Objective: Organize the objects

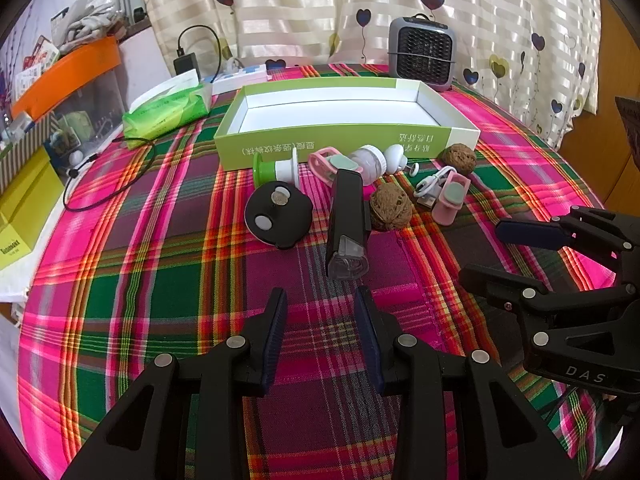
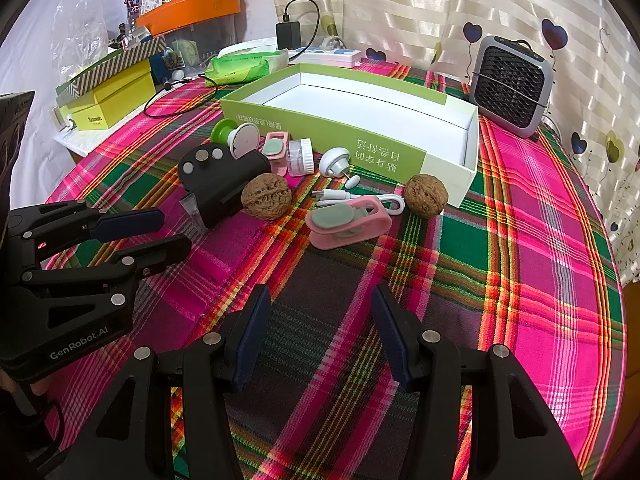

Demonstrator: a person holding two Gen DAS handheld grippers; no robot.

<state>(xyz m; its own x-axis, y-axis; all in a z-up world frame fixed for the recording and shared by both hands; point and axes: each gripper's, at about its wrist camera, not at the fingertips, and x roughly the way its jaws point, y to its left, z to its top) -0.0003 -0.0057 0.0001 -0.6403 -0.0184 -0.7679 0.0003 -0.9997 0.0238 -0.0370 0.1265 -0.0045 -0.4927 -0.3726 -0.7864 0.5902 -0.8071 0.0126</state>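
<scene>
An empty green-and-white box (image 1: 344, 142) (image 2: 320, 128) lies on the plaid tablecloth. In front of it lie small items: a black device (image 1: 346, 220) (image 2: 228, 184), a black round disc (image 1: 278, 214), two walnuts (image 1: 390, 206) (image 2: 267, 196) (image 2: 425, 195), two pink clips (image 1: 452, 196) (image 2: 348, 222), a white cable (image 2: 360, 196), a clear jar (image 1: 370, 164) (image 2: 300, 156), a green-and-white spool (image 1: 276, 168) (image 2: 232, 134). My left gripper (image 1: 320, 332) is open and empty, just short of the black device. My right gripper (image 2: 320, 336) is open and empty, short of the pink clip.
A grey mini fan (image 1: 422, 52) (image 2: 510, 84) stands behind the box at the right. A green tissue pack (image 1: 168, 114), a power strip with a charger (image 2: 324, 54) and a black cable (image 1: 108, 184) lie at the left. Yellow and orange boxes (image 2: 108, 100) are stacked beyond the table's left edge.
</scene>
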